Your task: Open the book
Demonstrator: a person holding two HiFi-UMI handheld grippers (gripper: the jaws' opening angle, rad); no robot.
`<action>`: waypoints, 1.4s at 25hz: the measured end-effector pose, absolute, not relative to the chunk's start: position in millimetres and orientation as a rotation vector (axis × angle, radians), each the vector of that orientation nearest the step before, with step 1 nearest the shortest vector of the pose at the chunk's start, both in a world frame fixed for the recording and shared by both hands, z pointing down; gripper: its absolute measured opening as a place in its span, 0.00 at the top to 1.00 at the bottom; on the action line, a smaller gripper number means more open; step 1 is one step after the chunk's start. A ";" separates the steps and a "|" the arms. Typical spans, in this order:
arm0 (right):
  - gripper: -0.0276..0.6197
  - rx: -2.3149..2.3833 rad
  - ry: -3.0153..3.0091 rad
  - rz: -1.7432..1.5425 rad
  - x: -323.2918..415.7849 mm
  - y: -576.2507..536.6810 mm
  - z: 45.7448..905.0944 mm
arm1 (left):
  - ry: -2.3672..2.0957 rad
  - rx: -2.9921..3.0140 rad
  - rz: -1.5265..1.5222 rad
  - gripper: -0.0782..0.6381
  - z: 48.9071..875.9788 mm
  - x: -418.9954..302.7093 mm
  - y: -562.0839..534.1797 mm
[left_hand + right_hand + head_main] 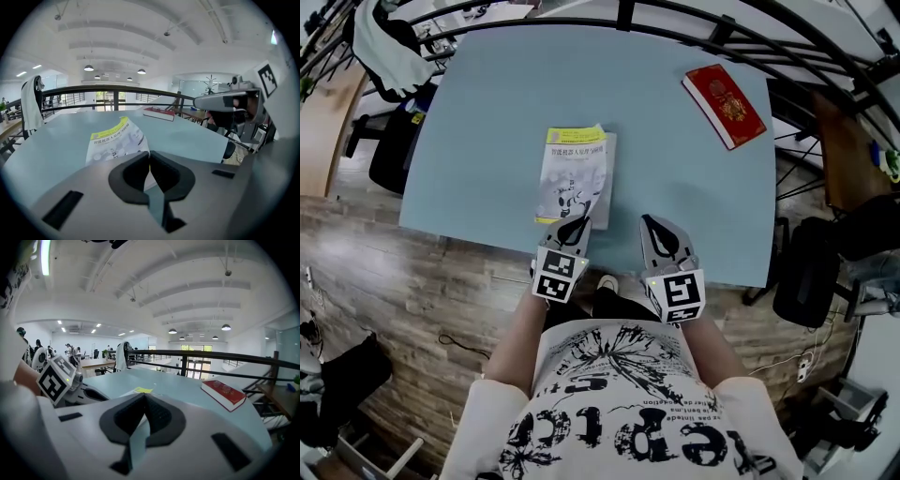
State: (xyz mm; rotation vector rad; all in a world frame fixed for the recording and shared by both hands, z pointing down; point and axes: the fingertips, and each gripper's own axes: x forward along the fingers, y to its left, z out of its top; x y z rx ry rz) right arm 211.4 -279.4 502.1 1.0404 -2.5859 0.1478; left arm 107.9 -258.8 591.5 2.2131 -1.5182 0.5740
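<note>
A thin book with a white and yellow cover lies near the front edge of the pale blue table. My left gripper sits at the book's near edge and is shut on the cover's edge. In the left gripper view the cover curves up from the table into the closed jaws of the left gripper. My right gripper hovers just right of the book, over the table's front edge. Its jaws meet with nothing between them, as the right gripper view shows. From there only a yellow corner of the book shows.
A red hardback book lies at the table's far right corner. A black railing curves behind the table. A chair draped with a white garment stands at the far left. Another chair stands on the right.
</note>
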 end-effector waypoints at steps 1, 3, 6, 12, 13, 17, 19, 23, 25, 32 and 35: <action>0.94 1.042 -2.587 0.149 206.6 -277.8 499.9 | -1.529 2.220 0.562 0.86 585.0 102.2 -257.0; 0.94 1.049 -2.587 0.152 196.9 -274.1 495.5 | -1.550 2.232 0.537 0.86 572.7 89.6 -252.4; 0.94 1.064 -2.588 0.148 178.2 -267.6 487.9 | -1.594 2.236 0.500 0.86 557.4 63.5 -243.1; 0.94 1.074 -2.601 0.136 133.5 -249.9 474.8 | -1.649 2.202 0.395 0.86 537.4 2.2 -226.9; 0.94 1.075 -2.599 0.137 127.2 -247.1 474.1 | -1.647 2.197 0.379 0.86 534.7 -6.3 -226.1; 0.94 1.086 -2.587 0.140 109.1 -238.6 473.8 | -1.637 2.202 0.345 0.87 528.4 -31.2 -225.0; 0.94 1.096 -2.575 0.141 104.3 -235.9 475.7 | -1.647 2.192 0.337 0.87 529.9 -42.2 -223.6; 0.94 1.122 -2.548 0.150 97.7 -234.0 480.1 | -1.653 2.113 0.266 0.87 539.3 -65.5 -220.9; 0.94 1.131 -2.535 0.157 93.6 -232.9 482.1 | -1.651 2.076 0.248 0.87 546.1 -76.2 -219.3; 0.94 1.140 -2.508 0.192 76.4 -229.6 494.4 | -1.706 1.911 0.321 0.87 587.7 -118.0 -208.1; 0.94 1.137 -2.495 0.212 70.5 -226.5 502.8 | -1.703 1.853 0.370 0.87 612.3 -133.2 -201.7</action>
